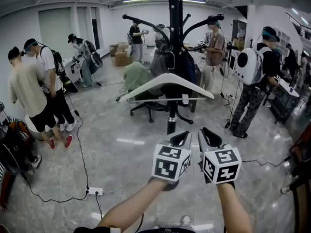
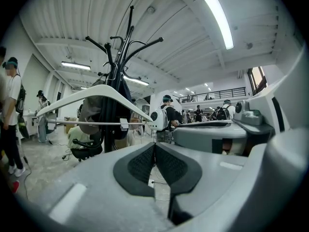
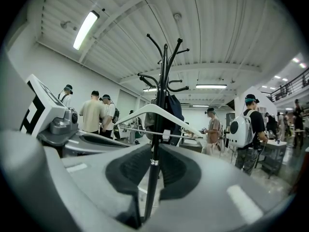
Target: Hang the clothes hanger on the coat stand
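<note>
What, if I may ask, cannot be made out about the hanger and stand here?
- Hanger hook: in the head view it is hard to trace against the dark clothes and stand, so which arm bears it is unclear.
- Stand's top: cut off by the head view's upper edge.
- Stand's foot: hidden behind the jaws in both gripper views.

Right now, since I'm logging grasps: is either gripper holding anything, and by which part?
Nothing is held. The left gripper is shut and empty; the right gripper is slightly open, empty. The hanger hangs on the coat stand.
</note>
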